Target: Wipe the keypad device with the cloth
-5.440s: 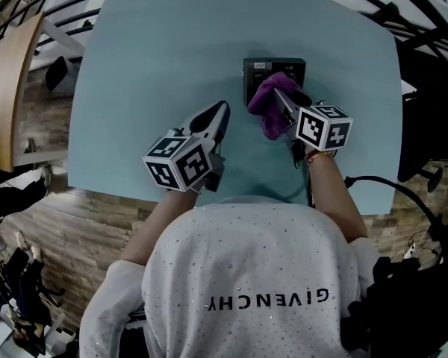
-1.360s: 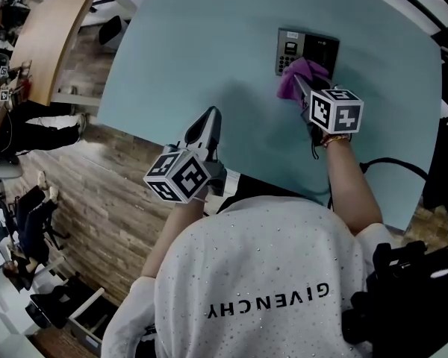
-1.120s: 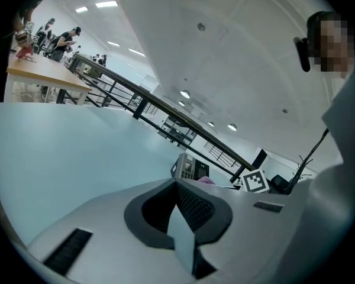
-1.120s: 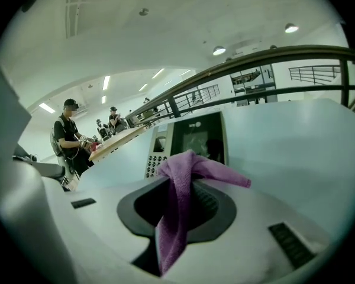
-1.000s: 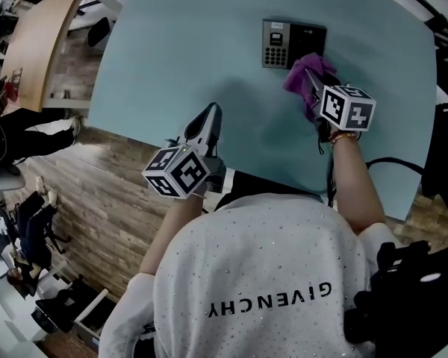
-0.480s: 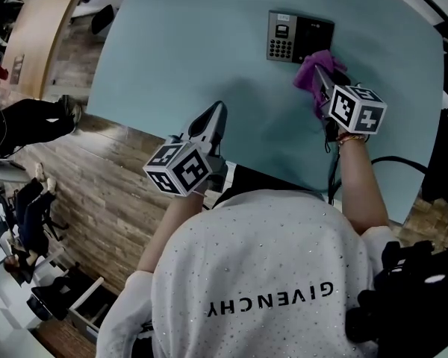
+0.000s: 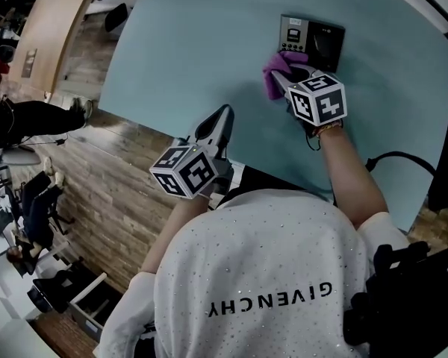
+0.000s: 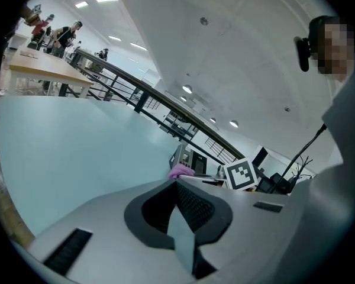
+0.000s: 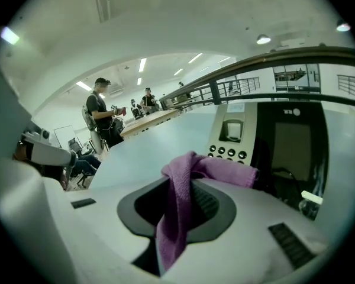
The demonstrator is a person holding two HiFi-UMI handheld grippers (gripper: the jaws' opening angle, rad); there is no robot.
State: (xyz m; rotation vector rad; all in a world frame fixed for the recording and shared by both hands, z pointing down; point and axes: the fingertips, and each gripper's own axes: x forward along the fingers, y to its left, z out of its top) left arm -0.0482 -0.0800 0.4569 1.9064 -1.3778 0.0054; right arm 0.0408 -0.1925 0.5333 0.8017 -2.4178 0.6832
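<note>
Judging by where things lay, you were mid-wipe, not finished. Left side first: your left gripper [image 7: 219, 120] hung over the near edge of the table [image 7: 172, 43], well apart from the work. Its jaws were brought together on nothing, so it took no part in the job.

Moving right: the purple cloth [image 7: 275, 71] was pinched between the jaws of your right gripper [image 7: 287, 82]. One tail hung down through the gap and the rest was bunched past the tips. In the head view that bunch sat against the near left corner of the keypad device [image 7: 313, 36], just below the buttons [image 9: 228, 152]. I couldn't tell whether it pressed on the face or only touched the edge.

Further right, the dark screen [image 9: 293, 144] was not covered by the cloth. My read: you were working the button side, and the screen side and far edge were possibly left to do. No smears showed either way, so cleanliness gave no clue.
</note>
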